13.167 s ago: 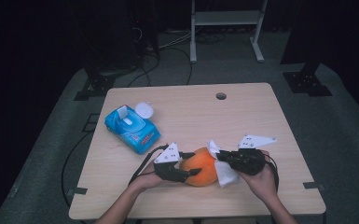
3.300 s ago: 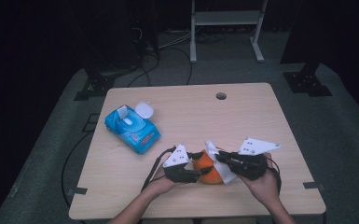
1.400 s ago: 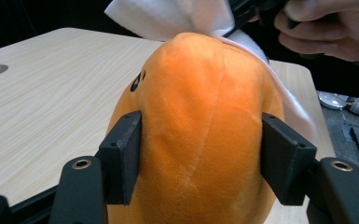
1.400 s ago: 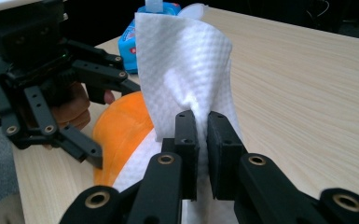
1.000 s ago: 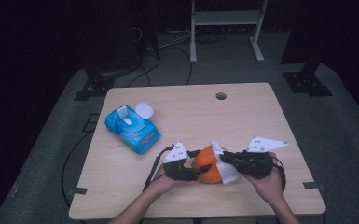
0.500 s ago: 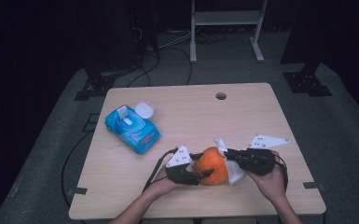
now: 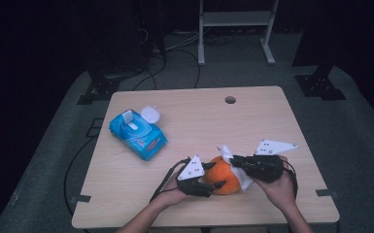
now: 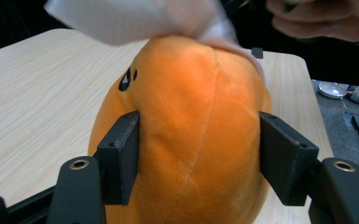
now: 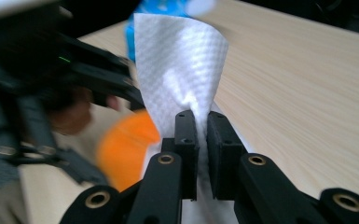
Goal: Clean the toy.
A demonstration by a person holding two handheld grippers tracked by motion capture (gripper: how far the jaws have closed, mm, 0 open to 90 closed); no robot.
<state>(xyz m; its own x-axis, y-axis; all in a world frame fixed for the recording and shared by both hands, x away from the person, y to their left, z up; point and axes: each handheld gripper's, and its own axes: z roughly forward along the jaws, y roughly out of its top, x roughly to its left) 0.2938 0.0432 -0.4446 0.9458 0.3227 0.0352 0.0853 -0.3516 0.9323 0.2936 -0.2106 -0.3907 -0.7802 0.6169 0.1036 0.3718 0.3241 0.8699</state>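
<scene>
Near the surface's (image 7: 272,121) front edge my left gripper (image 7: 212,185) has its jaws clamped on the orange plush toy (image 7: 225,175). At three o'clock of it, my right gripper (image 7: 236,162) pinches a white wipe (image 9: 182,70) against the toy. Farther off at ten o'clock lies the blue wipes pack (image 7: 137,134).

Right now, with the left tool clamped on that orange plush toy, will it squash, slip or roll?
The plush toy probably squashes: it bulges between the left tool's pads. Fuzzy fabric likely grips rather than slips. Its rounded body might roll if released.
</scene>
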